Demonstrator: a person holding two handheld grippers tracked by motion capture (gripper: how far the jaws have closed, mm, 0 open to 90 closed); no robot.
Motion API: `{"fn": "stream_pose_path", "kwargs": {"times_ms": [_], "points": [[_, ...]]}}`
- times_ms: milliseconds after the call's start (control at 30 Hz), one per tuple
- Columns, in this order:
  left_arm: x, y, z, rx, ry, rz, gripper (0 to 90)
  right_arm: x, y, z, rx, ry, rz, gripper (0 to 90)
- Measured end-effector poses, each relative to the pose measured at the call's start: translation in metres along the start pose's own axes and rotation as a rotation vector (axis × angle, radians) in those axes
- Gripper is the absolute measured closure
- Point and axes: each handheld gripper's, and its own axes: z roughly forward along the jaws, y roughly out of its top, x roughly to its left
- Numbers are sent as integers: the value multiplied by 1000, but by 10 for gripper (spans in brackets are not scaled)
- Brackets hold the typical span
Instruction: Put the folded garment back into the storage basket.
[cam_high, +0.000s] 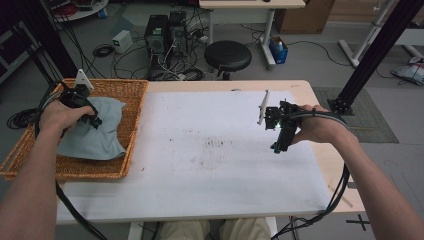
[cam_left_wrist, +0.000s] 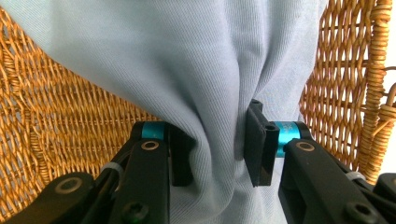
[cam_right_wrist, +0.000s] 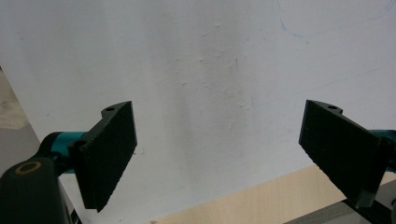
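Cloth (cam_high: 92, 131), pale grey-blue and rumpled, lies inside the wicker basket (cam_high: 131, 131) at the left edge of the table (cam_high: 210, 165). It covers most of the basket's right half, with one edge draped near the right rim.

My left gripper (cam_high: 91, 119) sits on top of the cloth, toward its far end, held in the left hand (cam_high: 60, 116). In the left gripper view I see the left gripper (cam_left_wrist: 217, 144) with its jaws pressed in on a raised fold of the cloth (cam_left_wrist: 187, 70); the fabric bunches and creases between the two black pads, so I have a firm pinch on it. The jaws are narrowed to the thickness of that fold. Woven basket wall (cam_left_wrist: 345, 84) shows on both sides behind the fabric.

My right gripper (cam_high: 278, 146) is well apart from the basket, over the right part of the white table top, held in the right hand (cam_high: 320, 127) and pointing down and toward me. In the right gripper view the right gripper (cam_right_wrist: 219, 154) has its jaws spread wide with nothing between them, just the bare white surface (cam_right_wrist: 210, 70) beneath and a strip of the wooden table edge at the bottom.

A black stool (cam_high: 228, 56) stands on the floor beyond the far side of the table.
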Motion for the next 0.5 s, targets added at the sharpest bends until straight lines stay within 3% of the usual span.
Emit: {"fn": "stream_pose_path", "kwargs": {"times_ms": [133,500], "points": [[3,0,-3,-23,-1,-12,666,0,1,0,-3,1,0,112],[6,2,1,-13,-10,-3,630,-1,0,1,2,3,1,112]]}}
